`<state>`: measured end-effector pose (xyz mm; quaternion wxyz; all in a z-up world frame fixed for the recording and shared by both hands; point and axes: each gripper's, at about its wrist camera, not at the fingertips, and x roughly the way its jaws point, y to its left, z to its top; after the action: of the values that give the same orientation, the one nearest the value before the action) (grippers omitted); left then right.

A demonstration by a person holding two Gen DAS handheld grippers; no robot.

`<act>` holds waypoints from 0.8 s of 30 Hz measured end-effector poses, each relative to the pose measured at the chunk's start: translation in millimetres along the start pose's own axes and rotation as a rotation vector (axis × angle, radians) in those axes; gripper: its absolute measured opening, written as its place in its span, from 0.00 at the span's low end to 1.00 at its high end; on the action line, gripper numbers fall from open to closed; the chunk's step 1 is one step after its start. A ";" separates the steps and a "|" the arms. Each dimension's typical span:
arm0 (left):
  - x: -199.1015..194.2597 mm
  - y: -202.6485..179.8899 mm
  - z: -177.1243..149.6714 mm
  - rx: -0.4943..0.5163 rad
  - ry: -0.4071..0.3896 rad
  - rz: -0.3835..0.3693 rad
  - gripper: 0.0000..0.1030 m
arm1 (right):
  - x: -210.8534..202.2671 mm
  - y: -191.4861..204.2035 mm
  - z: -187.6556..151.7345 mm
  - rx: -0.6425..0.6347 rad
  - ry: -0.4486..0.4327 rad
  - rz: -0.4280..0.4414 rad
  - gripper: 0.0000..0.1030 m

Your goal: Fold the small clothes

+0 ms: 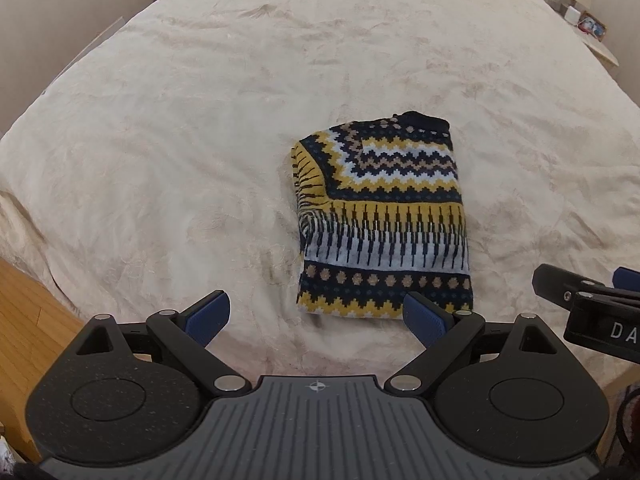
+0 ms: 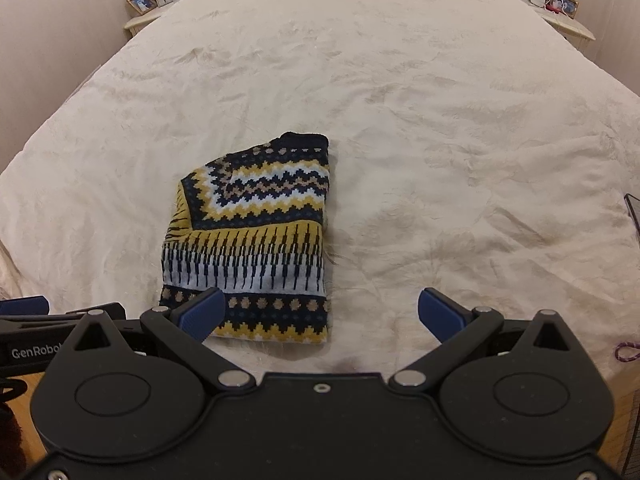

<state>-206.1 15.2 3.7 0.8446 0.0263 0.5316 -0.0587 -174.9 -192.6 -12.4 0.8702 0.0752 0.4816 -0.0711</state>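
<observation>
A small knitted sweater (image 1: 382, 220) with navy, yellow and white zigzag bands lies folded into a compact rectangle on the cream bedspread (image 1: 200, 120). It also shows in the right wrist view (image 2: 252, 236). My left gripper (image 1: 316, 316) is open and empty, hovering just short of the sweater's near edge, its right blue pad (image 1: 424, 318) over the hem. My right gripper (image 2: 322, 310) is open and empty, its left pad (image 2: 204, 312) over the sweater's near left corner. The right gripper's side shows in the left wrist view (image 1: 588, 300).
The bedspread (image 2: 440, 120) covers a wide bed. Nightstands with photo frames and lamps stand at the far left (image 2: 148, 4) and far right (image 2: 560, 4). Wooden floor (image 1: 28, 320) shows at the near left bed edge. A purple cord (image 2: 626, 352) lies at right.
</observation>
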 end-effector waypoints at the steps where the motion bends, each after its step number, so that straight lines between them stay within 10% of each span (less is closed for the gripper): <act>1: 0.3 0.0 0.3 0.002 0.001 0.001 0.91 | 0.4 0.4 0.4 -0.001 0.000 -0.002 0.99; 24: 8.4 7.8 4.3 0.004 0.028 0.011 0.91 | 7.4 13.1 7.4 -0.009 0.038 -0.046 0.99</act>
<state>-197.7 21.9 -2.2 0.8374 0.0316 0.5429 -0.0546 -162.2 -181.6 -14.0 0.8594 0.0617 0.5000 -0.0874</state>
